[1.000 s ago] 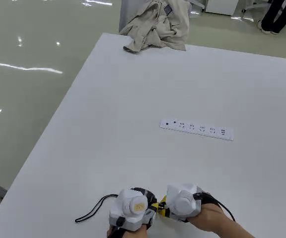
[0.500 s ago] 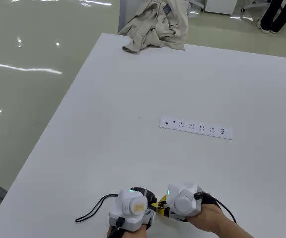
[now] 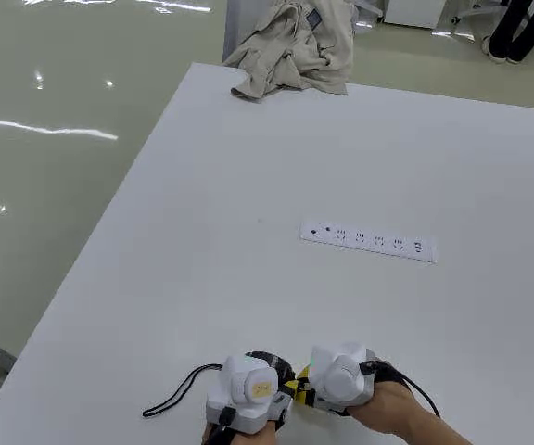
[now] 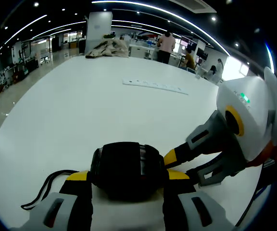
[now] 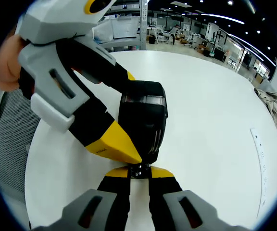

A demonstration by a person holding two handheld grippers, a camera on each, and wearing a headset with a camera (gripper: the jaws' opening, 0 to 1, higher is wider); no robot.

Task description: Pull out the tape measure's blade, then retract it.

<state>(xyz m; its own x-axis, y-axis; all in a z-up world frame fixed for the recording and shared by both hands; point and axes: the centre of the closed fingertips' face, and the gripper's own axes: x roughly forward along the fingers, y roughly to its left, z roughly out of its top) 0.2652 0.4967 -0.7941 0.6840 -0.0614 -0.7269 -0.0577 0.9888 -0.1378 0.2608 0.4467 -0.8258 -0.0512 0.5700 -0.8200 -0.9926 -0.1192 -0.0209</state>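
Tape measure (image 4: 128,163) clamped in left tool (image 4: 128,176), right tool (image 5: 139,172) pinched shut on blade tip (image 5: 139,168)

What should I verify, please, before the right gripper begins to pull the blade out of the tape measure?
1. Case held: ok. The tape measure sits between the two jaws of the left gripper.
2. Tip gripped: ok. The right gripper is shut on the blade hook at the edge of the case.
3. Blade extended: not ok. No length of blade shows between case and hook.
4. Pull path: ok. The table is bare beside the right gripper, and the power strip lies farther off.
5. Strap: ok. It lies loose on the table, away from the hook.
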